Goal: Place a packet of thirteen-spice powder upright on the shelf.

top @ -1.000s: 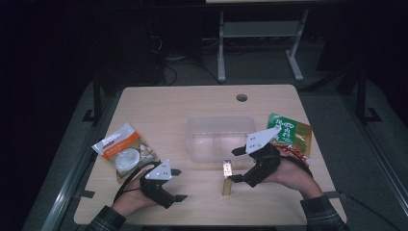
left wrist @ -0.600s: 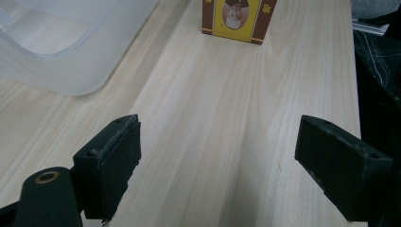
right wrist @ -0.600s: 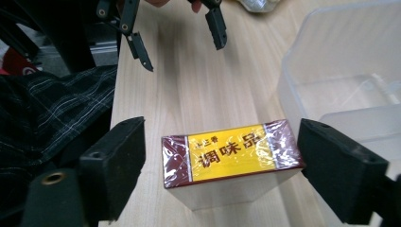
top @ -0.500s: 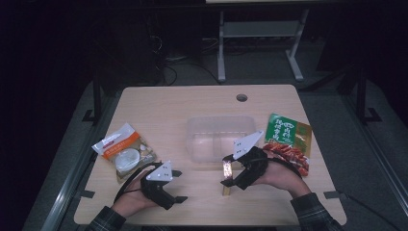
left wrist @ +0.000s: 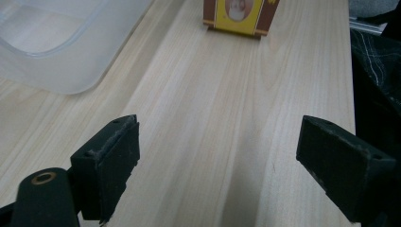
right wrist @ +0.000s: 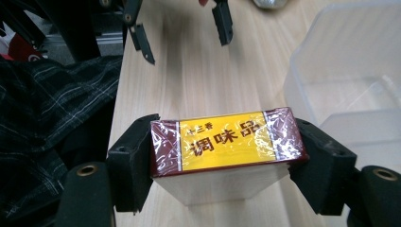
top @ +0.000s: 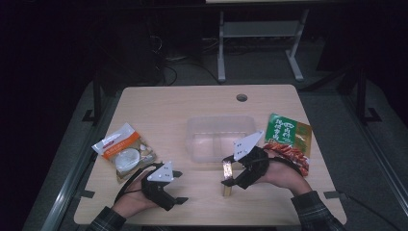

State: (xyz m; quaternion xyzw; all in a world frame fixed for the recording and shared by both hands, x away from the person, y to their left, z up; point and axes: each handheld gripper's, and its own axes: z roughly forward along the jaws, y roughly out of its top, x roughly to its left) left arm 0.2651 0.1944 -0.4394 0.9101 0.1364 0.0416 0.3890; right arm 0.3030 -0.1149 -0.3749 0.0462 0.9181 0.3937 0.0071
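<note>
A small box [top: 227, 188] with a yellow label and dark red ends stands upright on the wooden table [top: 192, 106], in front of a clear plastic container [top: 219, 139]. My right gripper [top: 228, 172] reaches it from the right. In the right gripper view the jaws have just been closing, and both pads [right wrist: 132, 161] now press on the ends of the box [right wrist: 222, 139]. My left gripper [top: 180, 186] rests open near the front left edge, pointing toward the box. In the left gripper view the left gripper [left wrist: 220, 165] holds nothing, and the box [left wrist: 239, 14] stands farther ahead.
A white snack bag [top: 124, 151] lies at the left. A green packet [top: 287, 137] with a red one [top: 293, 156] below it lies at the right. The container [right wrist: 350, 71] holds nothing. A round hole [top: 241, 97] marks the table's far edge.
My right gripper has moved left from beside the green packet to the box, and its jaws have closed onto it. The left gripper has stayed in place.
</note>
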